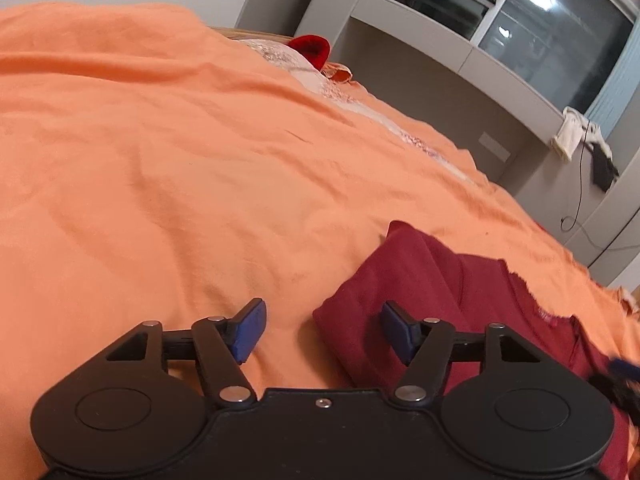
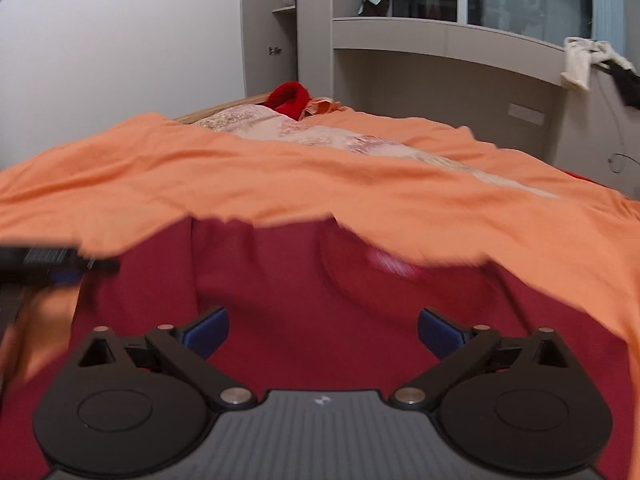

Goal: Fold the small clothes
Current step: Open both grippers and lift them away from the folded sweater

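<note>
A dark red garment (image 1: 432, 280) lies flattened on the orange bedsheet (image 1: 160, 160), partly folded, with one corner under my left gripper (image 1: 323, 330). That gripper is open: its right blue pad hangs over the cloth, its left pad over bare sheet, and nothing is pinched. In the right wrist view the same garment (image 2: 300, 280) fills the foreground, blurred at its far edge. My right gripper (image 2: 323, 332) hovers above it, open wide and empty. The left gripper (image 2: 52, 264) shows as a dark blur at that view's left edge.
The orange bedsheet (image 2: 360, 176) covers a bed. A pale patterned cover (image 2: 320, 136) and a bright red item (image 2: 288, 98) lie at its far end. Grey cabinets (image 2: 440, 36), a window and a hanging white cloth (image 2: 580, 60) stand beyond the bed.
</note>
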Motion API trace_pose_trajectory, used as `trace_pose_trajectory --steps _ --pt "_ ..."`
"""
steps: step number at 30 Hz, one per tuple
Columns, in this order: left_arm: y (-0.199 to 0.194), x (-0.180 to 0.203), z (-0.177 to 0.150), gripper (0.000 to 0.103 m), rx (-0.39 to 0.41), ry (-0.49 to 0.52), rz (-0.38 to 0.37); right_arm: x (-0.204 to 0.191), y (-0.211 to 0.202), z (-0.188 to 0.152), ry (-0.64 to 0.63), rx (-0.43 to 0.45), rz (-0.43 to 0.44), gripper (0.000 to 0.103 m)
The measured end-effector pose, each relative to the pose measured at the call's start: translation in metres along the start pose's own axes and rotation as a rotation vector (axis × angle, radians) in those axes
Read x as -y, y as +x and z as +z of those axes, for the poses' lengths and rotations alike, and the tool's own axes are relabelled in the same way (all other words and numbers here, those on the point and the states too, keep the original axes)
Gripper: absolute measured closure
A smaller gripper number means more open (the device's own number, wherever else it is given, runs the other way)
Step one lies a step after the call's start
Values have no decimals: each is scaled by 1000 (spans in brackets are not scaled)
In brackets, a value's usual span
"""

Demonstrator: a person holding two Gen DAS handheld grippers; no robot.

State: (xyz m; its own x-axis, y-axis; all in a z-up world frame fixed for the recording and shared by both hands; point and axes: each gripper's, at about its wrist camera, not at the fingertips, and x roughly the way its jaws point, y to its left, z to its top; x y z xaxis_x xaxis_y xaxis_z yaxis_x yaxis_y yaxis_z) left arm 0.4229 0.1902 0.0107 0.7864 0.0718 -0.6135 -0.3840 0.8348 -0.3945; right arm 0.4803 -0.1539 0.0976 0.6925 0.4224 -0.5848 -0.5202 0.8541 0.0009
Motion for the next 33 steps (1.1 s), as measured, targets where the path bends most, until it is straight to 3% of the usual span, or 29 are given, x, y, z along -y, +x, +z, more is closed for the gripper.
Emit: trace_pose_trajectory --steps 4,6,10,14,17,26,33 --pt "-1 3 -3 27 3 20 14 4 -40 -54 -4 -29 -60 0" --pt "-1 6 -5 26 1 43 28 1 -53 -80 -53 -49 -140 1" --pt "-1 9 -9 25 -1 80 53 2 -84 -112 -25 -3 -224 0" --pt "-10 10 -13 11 24 74 37 12 -121 -133 61 51 -233 0" --pt "-24 10 -20 3 52 50 14 8 -143 -155 45 66 -261 0" --pt "-87 13 -50 1 116 109 -26 -12 -183 -205 66 146 -317 0" --pt "-138 8 -108 1 185 268 -23 -36 -203 -221 -77 195 -327 0"
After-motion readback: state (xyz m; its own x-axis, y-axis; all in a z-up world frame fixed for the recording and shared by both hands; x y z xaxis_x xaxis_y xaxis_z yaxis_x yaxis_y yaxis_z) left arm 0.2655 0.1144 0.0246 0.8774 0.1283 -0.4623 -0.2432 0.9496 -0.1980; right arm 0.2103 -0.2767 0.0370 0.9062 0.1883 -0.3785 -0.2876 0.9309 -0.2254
